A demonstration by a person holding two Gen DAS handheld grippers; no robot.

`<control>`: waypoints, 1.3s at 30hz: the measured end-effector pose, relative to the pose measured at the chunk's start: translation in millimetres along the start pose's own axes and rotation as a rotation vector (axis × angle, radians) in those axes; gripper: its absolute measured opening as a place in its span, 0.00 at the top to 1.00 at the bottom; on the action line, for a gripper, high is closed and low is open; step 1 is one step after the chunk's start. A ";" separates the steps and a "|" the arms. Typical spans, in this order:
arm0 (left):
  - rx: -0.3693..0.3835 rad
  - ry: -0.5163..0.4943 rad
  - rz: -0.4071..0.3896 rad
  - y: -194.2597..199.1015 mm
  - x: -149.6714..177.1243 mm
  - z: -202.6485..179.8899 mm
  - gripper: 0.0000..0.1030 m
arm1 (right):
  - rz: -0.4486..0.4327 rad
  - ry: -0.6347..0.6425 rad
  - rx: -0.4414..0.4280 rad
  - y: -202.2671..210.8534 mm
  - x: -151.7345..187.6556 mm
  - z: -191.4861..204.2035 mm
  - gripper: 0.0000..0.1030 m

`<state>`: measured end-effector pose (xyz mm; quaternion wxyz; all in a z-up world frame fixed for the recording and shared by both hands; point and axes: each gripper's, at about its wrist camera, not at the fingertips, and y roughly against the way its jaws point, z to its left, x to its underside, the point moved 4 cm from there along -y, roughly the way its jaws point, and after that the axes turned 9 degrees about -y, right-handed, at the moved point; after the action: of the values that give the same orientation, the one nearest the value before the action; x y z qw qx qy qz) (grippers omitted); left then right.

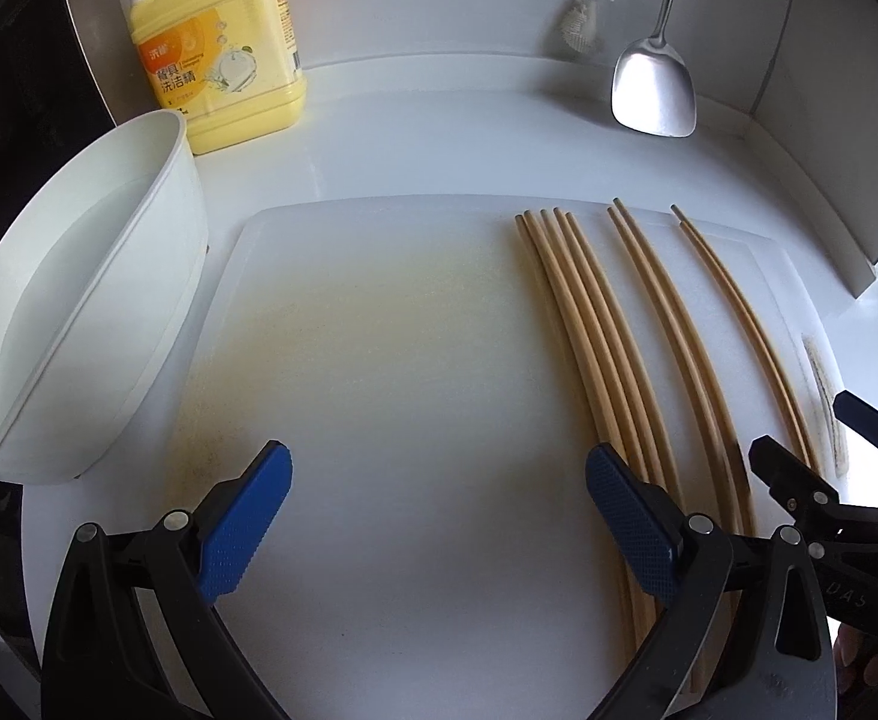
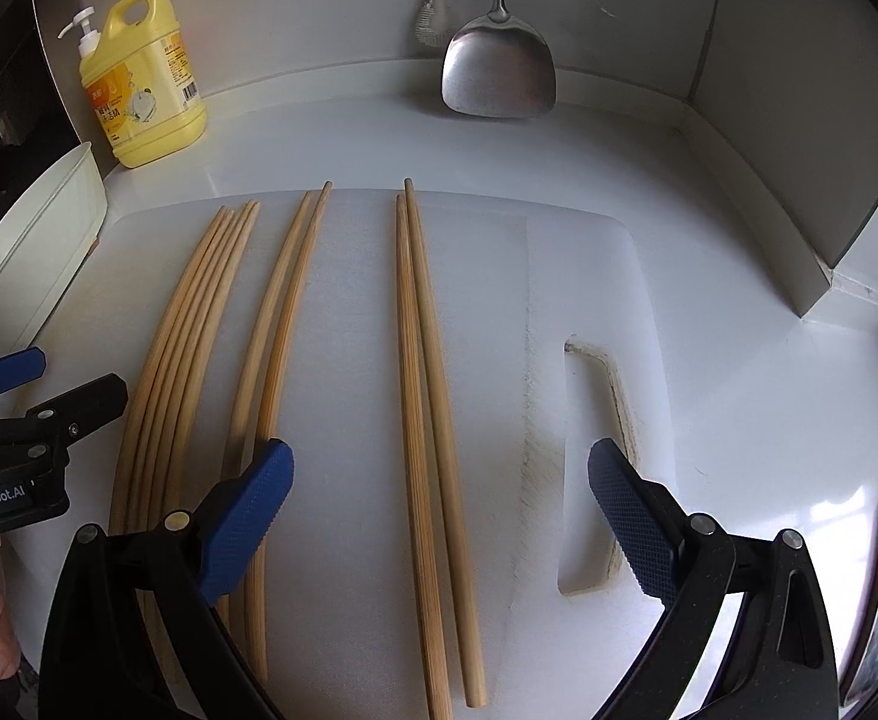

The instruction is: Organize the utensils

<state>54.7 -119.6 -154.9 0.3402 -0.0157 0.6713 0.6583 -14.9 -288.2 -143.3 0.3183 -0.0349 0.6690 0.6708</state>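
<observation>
Partly, the left claw (image 1: 439, 516) hides five chopsticks (image 1: 583, 324).

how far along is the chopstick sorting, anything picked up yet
Done, it seems: two pairs of chopsticks lie side by side on the cutting board. In hand: nothing; the left gripper and right gripper are both open and empty, the right one over the far-right pair. Left: a bunch of five chopsticks lies unpaired, and the white tub holds none.
</observation>
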 end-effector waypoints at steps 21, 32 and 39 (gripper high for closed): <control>0.000 0.043 0.001 -4.3 4.1 12.3 0.06 | -0.014 -0.024 0.003 5.5 -0.6 -5.7 0.08; 0.049 0.005 -0.033 1.0 -5.2 -10.9 0.06 | -0.009 -0.036 0.015 4.4 -1.1 -10.7 0.08; 0.029 0.019 -0.005 -5.9 -0.9 -1.7 0.06 | -0.014 -0.044 0.010 6.9 -0.9 -14.1 0.08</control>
<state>57.4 -122.2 -159.8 0.3355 -0.0189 0.6838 0.6477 -22.9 -300.8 -138.2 0.3378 -0.0232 0.6647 0.6660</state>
